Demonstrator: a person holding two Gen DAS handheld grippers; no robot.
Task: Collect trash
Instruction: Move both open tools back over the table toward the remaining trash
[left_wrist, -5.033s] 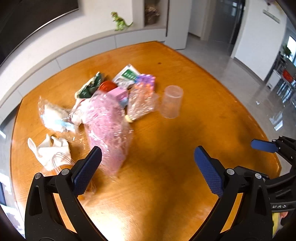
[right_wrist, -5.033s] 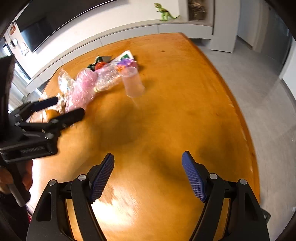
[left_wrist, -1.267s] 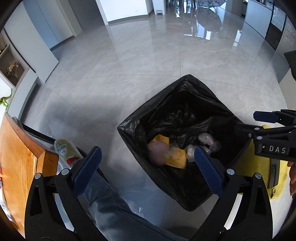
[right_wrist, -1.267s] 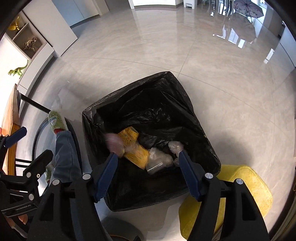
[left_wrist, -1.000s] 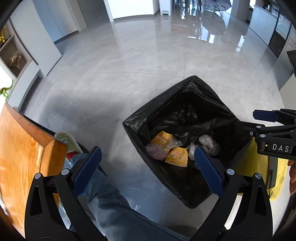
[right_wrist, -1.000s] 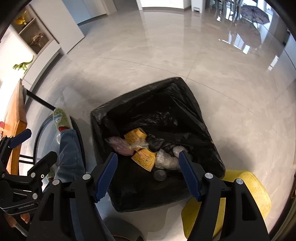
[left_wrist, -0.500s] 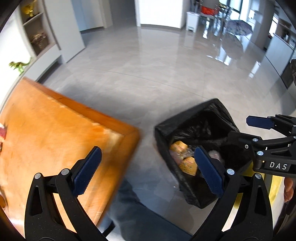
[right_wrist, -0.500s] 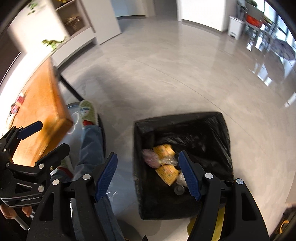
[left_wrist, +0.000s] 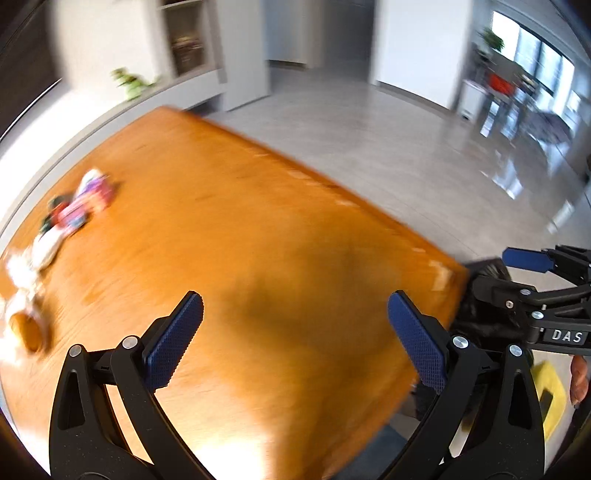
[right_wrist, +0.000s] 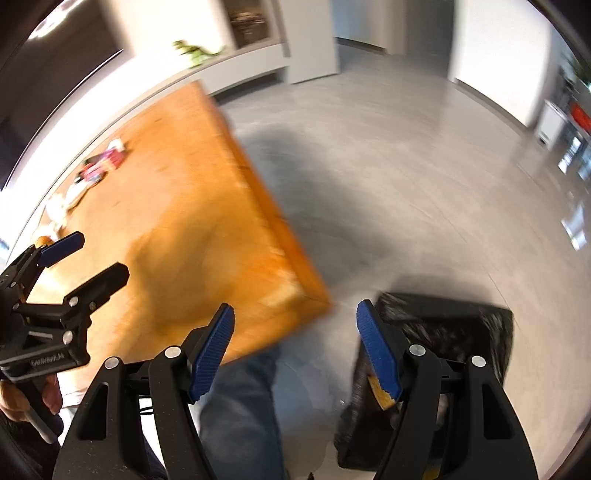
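Left wrist view: the left gripper (left_wrist: 295, 332) fills the bottom, its two blue-padded black jaws spread wide with nothing between them. Beneath and ahead lies the glossy orange wooden table (left_wrist: 258, 240), blurred. Its right edge runs from about eleven o'clock down to a corner near three o'clock, and past that edge the polished grey tile floor (left_wrist: 406, 155) stretches open toward twelve and two o'clock. The remaining trash, a blurred heap of pink, red and white wrappers (left_wrist: 74, 210), sits on the table at nine to ten o'clock, well apart from the jaws, with much bare tabletop between. At three o'clock the right gripper (left_wrist: 535, 273) reaches in, and just behind the table corner a sliver of the black-bagged trash bin (left_wrist: 487, 269) shows.

Right wrist view: the right gripper (right_wrist: 295, 350) stands open and empty over a blue-jeaned leg (right_wrist: 240, 406). The table's near corner sits at about six o'clock, just beside the left pad; its long edge climbs to eleven o'clock. The bin stands on the floor at four to five o'clock, partly behind the right finger, with yellow scraps inside. Open floor spreads from twelve to three o'clock. The wrappers lie at ten o'clock, and the left gripper hangs at eight to nine o'clock, jaws apart.
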